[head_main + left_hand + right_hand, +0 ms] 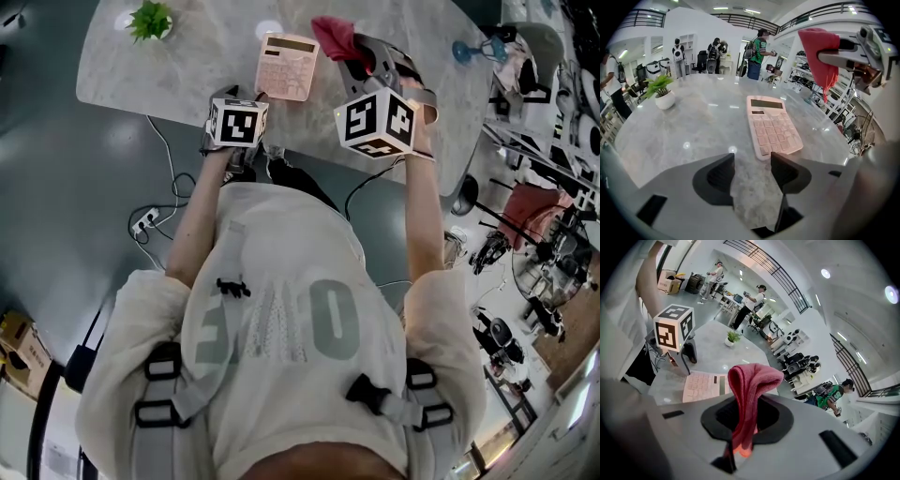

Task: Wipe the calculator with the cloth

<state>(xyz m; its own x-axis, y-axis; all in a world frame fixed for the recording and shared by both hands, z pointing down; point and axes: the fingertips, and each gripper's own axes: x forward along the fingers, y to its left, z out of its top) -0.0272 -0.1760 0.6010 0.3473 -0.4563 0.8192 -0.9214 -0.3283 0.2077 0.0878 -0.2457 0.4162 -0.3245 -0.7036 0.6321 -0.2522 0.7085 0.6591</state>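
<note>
A pink calculator (288,66) (773,126) (705,386) lies flat on the grey marble table (197,56). My right gripper (370,58) (746,420) is shut on a red cloth (335,37) (749,394) (820,56), held in the air to the right of the calculator and above the table. My left gripper (246,92) (752,176) is open and holds nothing. It sits low over the table just in front of the calculator's near edge.
A small potted plant (150,21) (662,91) stands at the table's far left. Cables and a power strip (145,221) lie on the floor by the table's near edge. Several people stand beyond the table (757,54). Shelves and equipment crowd the right side (544,187).
</note>
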